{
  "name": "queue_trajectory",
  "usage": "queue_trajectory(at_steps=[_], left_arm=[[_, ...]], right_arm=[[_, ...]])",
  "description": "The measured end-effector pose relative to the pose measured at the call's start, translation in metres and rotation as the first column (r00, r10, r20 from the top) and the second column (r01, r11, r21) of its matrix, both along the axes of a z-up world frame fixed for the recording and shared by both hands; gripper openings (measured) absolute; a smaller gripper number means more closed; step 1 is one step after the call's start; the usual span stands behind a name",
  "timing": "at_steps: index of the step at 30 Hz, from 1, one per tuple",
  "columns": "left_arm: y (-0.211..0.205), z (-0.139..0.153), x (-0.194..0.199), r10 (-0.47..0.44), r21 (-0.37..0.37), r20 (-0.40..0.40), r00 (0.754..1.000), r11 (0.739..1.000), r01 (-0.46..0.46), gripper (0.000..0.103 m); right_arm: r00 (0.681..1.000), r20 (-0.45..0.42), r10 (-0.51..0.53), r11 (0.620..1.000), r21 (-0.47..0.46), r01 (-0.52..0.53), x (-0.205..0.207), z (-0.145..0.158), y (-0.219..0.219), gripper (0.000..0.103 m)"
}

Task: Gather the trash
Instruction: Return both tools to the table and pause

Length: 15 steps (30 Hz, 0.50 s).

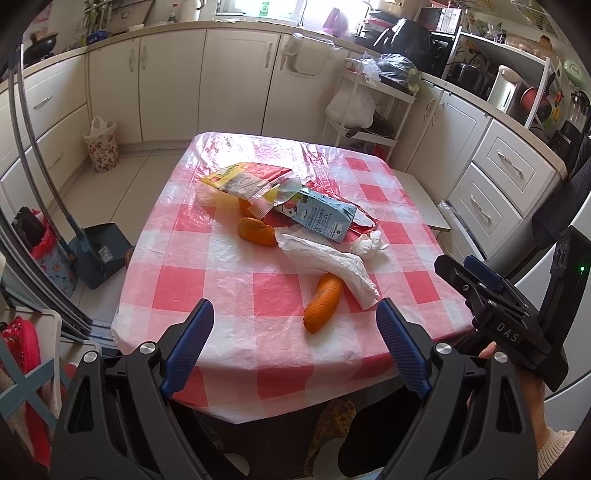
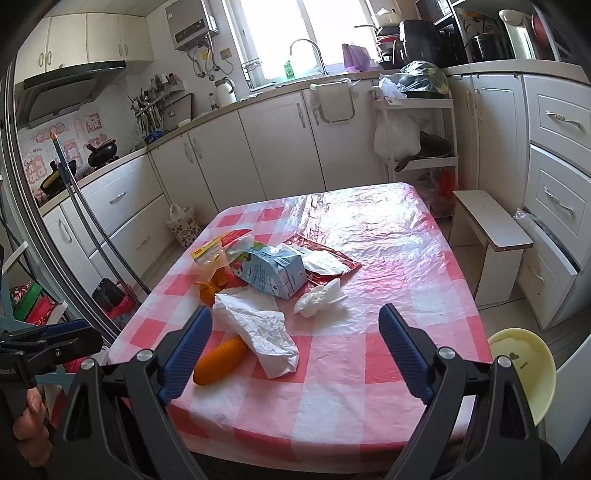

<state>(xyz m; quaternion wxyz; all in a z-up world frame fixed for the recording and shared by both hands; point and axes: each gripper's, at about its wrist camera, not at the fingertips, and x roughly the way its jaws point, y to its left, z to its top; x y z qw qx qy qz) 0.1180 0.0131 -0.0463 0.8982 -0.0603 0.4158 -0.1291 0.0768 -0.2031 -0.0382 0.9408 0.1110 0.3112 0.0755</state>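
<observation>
Clearly both the left gripper [image 1: 295, 347] and right gripper [image 2: 295, 354] gape wide, empty. Nearest, the crumpled white paper towel [image 2: 258, 332] on the pink-checked counter [image 2: 369, 369] looks light and soft; pinch its middle.

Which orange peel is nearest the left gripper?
The long peel at the table's near edge, half under the paper towel. The others lie farther back beside the milk carton.

Bright window [image 2: 273, 33] daylight; tablecloth [image 2: 369, 236] glare; edges bend, perhaps blurred.
</observation>
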Motion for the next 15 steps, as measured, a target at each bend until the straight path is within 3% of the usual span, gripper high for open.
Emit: queue_trajectory(at_steps=[15], left_arm=[[0.0029, 0.0010, -0.0008, 0.003, -0.002, 0.000, 1.000, 1.000, -0.003, 0.086]], right_arm=[[1.000, -0.001, 0.000, 1.000, -0.001, 0.000, -0.0003, 0.0001, 0.0001, 0.088]])
